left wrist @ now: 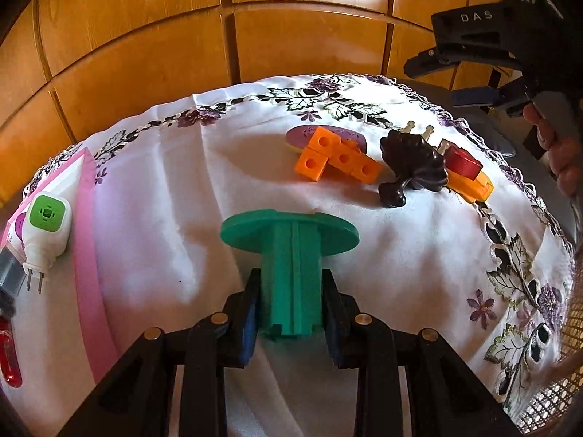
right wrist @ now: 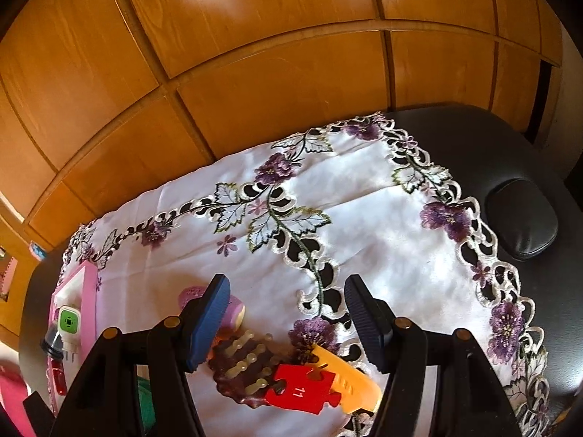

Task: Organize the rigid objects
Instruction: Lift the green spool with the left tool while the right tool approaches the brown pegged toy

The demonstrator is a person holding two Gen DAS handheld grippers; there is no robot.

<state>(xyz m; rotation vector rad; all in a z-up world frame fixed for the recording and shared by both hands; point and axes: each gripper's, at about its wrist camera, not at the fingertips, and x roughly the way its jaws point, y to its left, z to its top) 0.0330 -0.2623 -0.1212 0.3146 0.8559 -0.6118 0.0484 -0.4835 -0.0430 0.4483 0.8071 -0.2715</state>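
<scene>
while the green spool sits clamped in one hand, the sorting is partway through:

step: carrying; the left gripper (left wrist: 291,302) pinches the green spool (left wrist: 289,255) by its stem, flat disc end forward, above the cloth.
spool position: held in the pads, between the pink tray (left wrist: 85,240) on the left and the loose pile further out.
right gripper: (right wrist: 288,313) spread with nothing between its pads, hanging over the pile; a hand (left wrist: 561,153) holds it at the right edge of the left view.
tray: already holds a white plug (left wrist: 45,233) with a green face, and a red item at the near edge, hard to make out.
pile: orange blocks (left wrist: 339,158), a dark brown hair clip (left wrist: 411,167), a red puzzle piece (right wrist: 302,393) lying on a yellow piece (right wrist: 349,375), and a purple oval thing (left wrist: 328,133) behind the blocks.
next move, as i judge it: swing the spool left over the tray, lower it until it rests, then let go; the plug's spot must be avoided.
right hand's likely part: drop onto the red piece or the clip.
surface: white tablecloth (left wrist: 182,182) with purple flower embroidery and cut-out edging, wrinkled, over a black padded top (right wrist: 473,138).
room: glossy wooden panels (right wrist: 255,73) behind.
</scene>
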